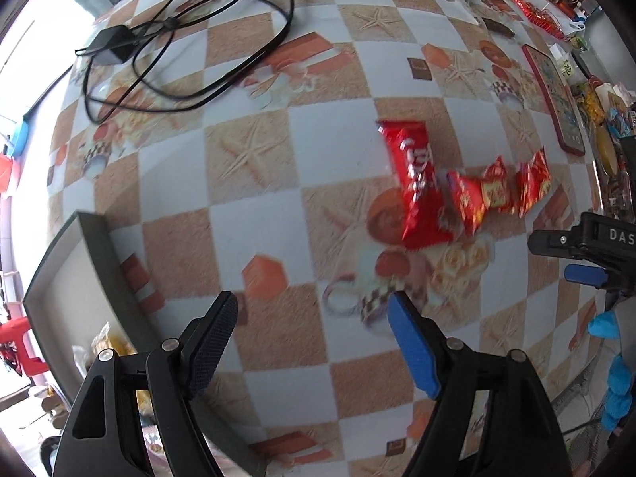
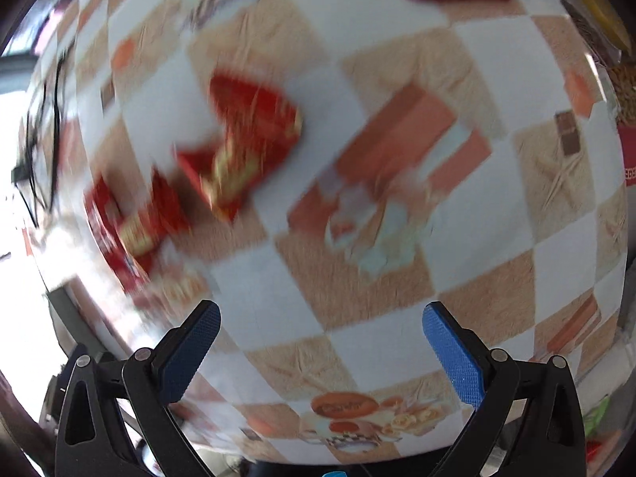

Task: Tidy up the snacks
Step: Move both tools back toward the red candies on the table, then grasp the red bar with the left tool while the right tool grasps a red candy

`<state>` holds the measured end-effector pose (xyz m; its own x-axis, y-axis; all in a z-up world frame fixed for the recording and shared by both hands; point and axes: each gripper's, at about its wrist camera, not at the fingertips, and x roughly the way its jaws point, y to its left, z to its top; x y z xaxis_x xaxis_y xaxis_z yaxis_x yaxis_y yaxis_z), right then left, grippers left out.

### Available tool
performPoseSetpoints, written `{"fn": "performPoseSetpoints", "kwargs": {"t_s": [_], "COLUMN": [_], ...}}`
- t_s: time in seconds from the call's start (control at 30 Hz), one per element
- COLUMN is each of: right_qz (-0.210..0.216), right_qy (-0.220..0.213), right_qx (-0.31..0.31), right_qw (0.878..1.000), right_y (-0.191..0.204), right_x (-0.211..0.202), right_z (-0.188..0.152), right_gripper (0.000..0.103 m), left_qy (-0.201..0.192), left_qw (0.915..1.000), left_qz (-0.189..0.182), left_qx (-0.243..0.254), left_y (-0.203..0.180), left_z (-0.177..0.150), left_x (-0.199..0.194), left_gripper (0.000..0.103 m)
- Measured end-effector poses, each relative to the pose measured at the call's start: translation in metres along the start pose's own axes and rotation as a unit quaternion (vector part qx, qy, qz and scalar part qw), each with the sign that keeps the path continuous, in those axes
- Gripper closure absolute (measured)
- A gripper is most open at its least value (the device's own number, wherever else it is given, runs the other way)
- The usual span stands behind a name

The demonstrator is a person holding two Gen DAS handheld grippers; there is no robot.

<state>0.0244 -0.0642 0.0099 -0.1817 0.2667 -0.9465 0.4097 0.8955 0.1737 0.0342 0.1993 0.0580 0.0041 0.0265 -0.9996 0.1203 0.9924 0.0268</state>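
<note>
Two grippers are over a table (image 1: 254, 91) covered in a checkered cloth printed with starfish and pastries. The left gripper (image 1: 314, 342) points down at the cloth with its jaws spread wide and nothing between them; its blue pads (image 1: 413, 353) are clear of every object. The right gripper (image 2: 322, 353) likewise stands wide open and empty above bare cloth; the right wrist view is heavily blurred.

The snacks lie in a loose group on the table, ahead and to the right of the left gripper. A long red packet (image 1: 417, 183) lies flat, and just beside its right edge sit several small red and yellow packets (image 1: 497, 190), touching or overlapping one another. In the right wrist view the same red packets (image 2: 238, 151) appear as smeared shapes up and to the left of the open jaws, well apart from them; individual packets cannot be told apart there.

A shallow dark-walled box (image 1: 99, 254) with a pale floor rests at the table's left edge, near the left gripper. It holds a wrapped item, partly hidden by the gripper body.

A black cable with an adapter (image 1: 115, 45) lies coiled at the far left of the table. A red-edged tablet-like object (image 1: 556, 95) lies at the right side, well apart from the snacks.
</note>
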Motion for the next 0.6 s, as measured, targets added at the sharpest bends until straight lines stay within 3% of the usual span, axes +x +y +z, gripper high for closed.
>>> {"fn": "performPoseSetpoints", "kwargs": {"t_s": [0.37,0.6], "right_qz": [0.052,0.037], "right_qy": [-0.037,-0.046], "right_qx": [0.042,0.05], "right_qw": [0.997,0.997], "right_y": [-0.008,0.012], "right_x": [-0.027,-0.026], "right_z": [0.055,0.094], "right_gripper": [0.001,0.001], "left_qy": [-0.009,0.005], "left_qw": [0.9995,0.9999], "left_qz": [-0.029,-0.012], "left_qx": [-0.012,-0.009], "left_y": [-0.028,-0.045], "left_z": [0.067,0.1], "left_x": [0.011,0.031], "left_gripper": [0.022,0.022]}}
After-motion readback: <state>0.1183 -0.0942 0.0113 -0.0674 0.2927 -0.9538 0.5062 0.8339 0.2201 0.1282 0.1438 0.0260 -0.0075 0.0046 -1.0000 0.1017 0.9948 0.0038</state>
